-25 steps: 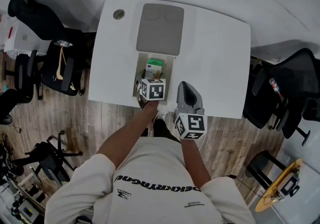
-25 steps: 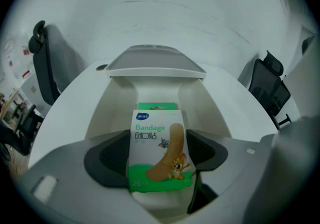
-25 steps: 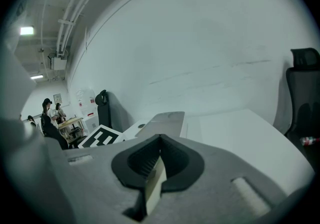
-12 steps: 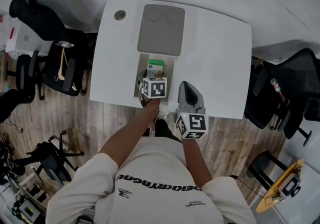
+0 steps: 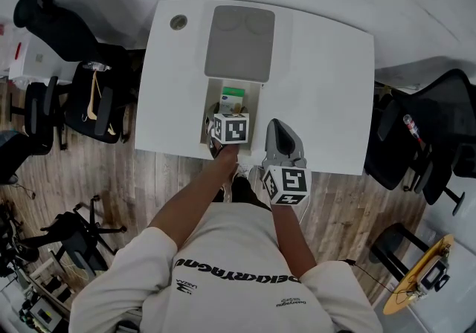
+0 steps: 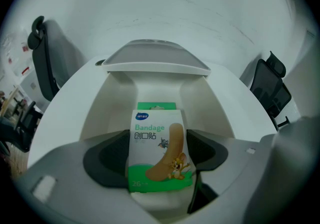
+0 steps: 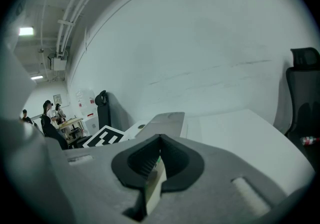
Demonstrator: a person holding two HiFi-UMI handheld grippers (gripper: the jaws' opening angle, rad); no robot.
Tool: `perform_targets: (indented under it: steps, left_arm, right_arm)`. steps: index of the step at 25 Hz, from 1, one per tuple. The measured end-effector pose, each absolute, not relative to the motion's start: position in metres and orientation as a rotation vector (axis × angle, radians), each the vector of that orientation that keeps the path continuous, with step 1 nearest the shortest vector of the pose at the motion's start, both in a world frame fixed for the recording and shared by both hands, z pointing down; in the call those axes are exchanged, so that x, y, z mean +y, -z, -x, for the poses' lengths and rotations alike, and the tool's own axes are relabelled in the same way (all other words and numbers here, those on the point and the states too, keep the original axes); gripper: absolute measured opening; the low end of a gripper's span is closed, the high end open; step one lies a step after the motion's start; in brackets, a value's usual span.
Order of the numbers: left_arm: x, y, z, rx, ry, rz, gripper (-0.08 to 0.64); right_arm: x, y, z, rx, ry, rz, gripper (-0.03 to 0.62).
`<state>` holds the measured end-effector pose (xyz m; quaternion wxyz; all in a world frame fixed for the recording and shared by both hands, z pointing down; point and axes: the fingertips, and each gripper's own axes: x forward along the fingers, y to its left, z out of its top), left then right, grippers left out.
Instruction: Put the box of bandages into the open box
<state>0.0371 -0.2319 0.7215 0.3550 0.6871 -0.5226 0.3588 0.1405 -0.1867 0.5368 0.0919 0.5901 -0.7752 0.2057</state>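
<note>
Hardly any shift vs 1 s ago: both grippers sit abt where they were. L gripper (image 6: 158,160) jaws pinch the bandage box (image 6: 157,138) by its sides, upright, print facing cam, inside the well of the open box (image 6: 112,105) at the table's (image 5: 327,86) near edge; grey lid (image 5: 239,41) stands open behind. R gripper (image 7: 159,165) just beside, jaws pressed on a thin pale pack (image 7: 155,188) w/ green top edge.

left gripper (image 5: 231,120) edged forward, covering more of the bandage box (image 5: 233,93)
</note>
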Motion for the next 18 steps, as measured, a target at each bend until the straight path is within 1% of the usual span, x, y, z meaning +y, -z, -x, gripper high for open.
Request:
perform_targets:
  steps: [3, 6, 18]
  left_arm:
    - [-0.232, -0.72, -0.04, -1.344, -0.914, -1.777, 0.361]
    - [-0.231, -0.719, -0.044, -1.332, -0.901, -1.784, 0.393]
    - [-0.237, -0.701, -0.037, -1.36, -0.858, -1.802, 0.383]
  right_arm:
    - [-0.186, -0.535, -0.142, -2.3, -0.608, -1.757, -0.003]
    - [-0.186, -0.534, -0.142, -2.298, -0.608, -1.758, -0.003]
    - [-0.185, -0.529, -0.138, -2.302, -0.594, -1.765, -0.003]
